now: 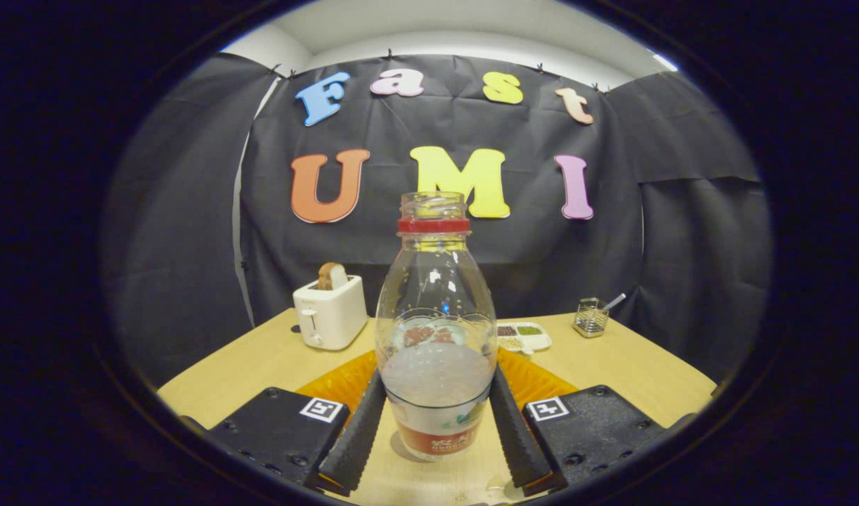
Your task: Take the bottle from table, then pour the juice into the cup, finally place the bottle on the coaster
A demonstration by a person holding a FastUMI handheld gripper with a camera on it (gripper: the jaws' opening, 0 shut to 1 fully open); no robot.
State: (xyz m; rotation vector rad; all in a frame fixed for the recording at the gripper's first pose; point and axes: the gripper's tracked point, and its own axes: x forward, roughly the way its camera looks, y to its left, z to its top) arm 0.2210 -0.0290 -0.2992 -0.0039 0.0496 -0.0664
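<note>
Staged booth: cloth wall [190,211], wooden table [261,358], toaster [330,313].

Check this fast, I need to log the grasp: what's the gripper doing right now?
Gripper: closed on the bottle, one finger pressing each side of its lower body; the bottle stands upright, cap off, over the table.

The bottle [435,330] is clear, glossy plastic, and the claw [436,422] clamps it on both sides with ribbed, matt fingers [356,439]. The surface [261,358] looks like pale, smooth matt wood. The toaster [330,320] is glossy plastic, the basket [590,318] shiny wire metal.
</note>
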